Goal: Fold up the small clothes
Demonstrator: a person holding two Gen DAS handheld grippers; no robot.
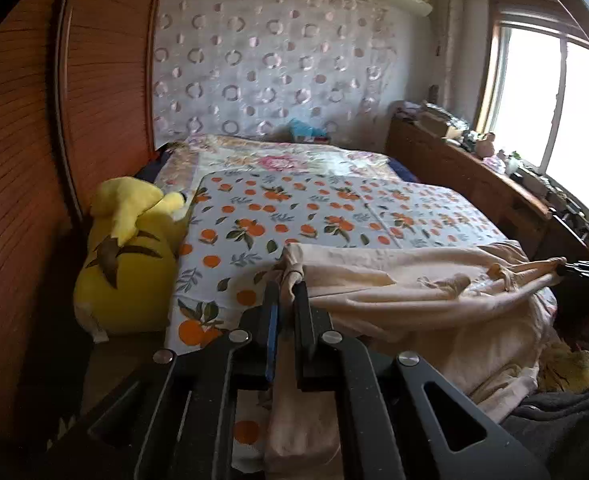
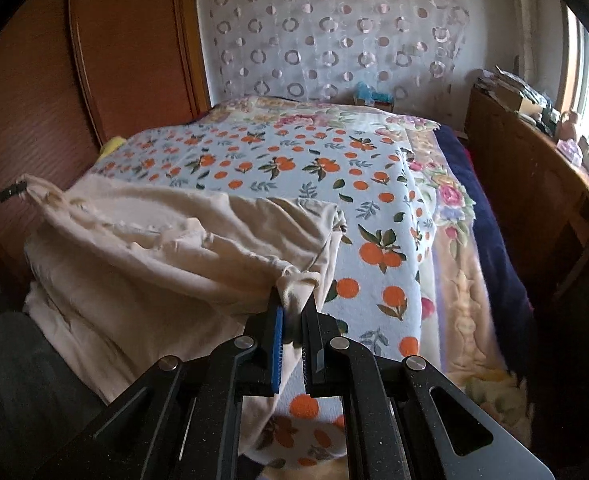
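A cream garment [image 1: 414,288] hangs stretched between my two grippers over the near edge of the bed. My left gripper [image 1: 288,280] is shut on one bunched corner of it. My right gripper [image 2: 294,296] is shut on the other corner of the cream garment [image 2: 166,240]. The cloth sags between them and drapes down the bed's front edge. The right gripper shows at the right edge of the left wrist view [image 1: 582,268], and the left one at the left edge of the right wrist view [image 2: 12,190].
The bed carries an orange-print sheet [image 1: 334,208] over a floral blanket [image 2: 454,280]. A yellow plush toy [image 1: 130,248] lies at the bed's left side by a wooden wardrobe [image 1: 34,160]. A cluttered wooden shelf [image 1: 474,168] runs under the window on the right.
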